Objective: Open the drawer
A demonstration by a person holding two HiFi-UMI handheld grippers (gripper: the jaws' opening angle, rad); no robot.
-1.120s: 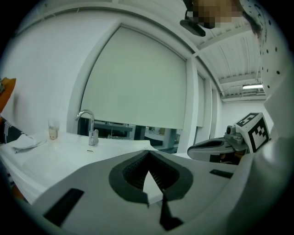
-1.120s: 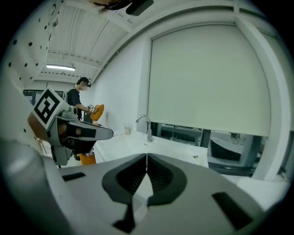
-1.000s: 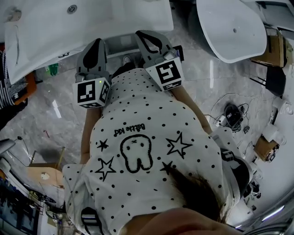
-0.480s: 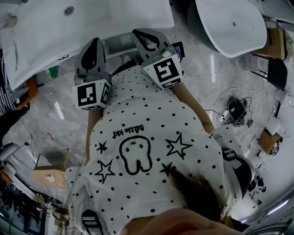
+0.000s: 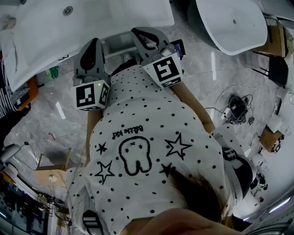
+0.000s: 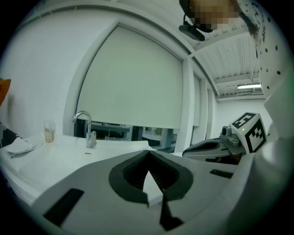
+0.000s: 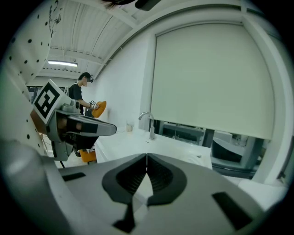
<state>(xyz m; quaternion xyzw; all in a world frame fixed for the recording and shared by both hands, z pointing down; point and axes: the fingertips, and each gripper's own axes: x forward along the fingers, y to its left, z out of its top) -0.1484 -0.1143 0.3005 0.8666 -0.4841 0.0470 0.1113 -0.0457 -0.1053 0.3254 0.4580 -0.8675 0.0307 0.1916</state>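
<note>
Both grippers are held side by side at chest height in front of a white counter (image 5: 55, 32). My left gripper (image 5: 96, 43) is shut with nothing between its pads, and its jaws meet at the tips (image 6: 148, 153). My right gripper (image 5: 138, 34) is just to its right, also shut and empty (image 7: 147, 157). Between them, under the counter's edge, a pale cabinet front (image 5: 120, 42) shows. I cannot tell if it is a drawer, and neither gripper touches it. A dotted white shirt (image 5: 147, 151) fills the lower head view.
On the counter are a chrome tap (image 6: 85, 126), a sink drain (image 5: 68, 10) and a small cup (image 6: 48, 133). A round white basin (image 5: 229, 27) stands at the right, with cables (image 5: 234, 110) on the marble floor. Another person (image 7: 80, 94) stands far left of the counter.
</note>
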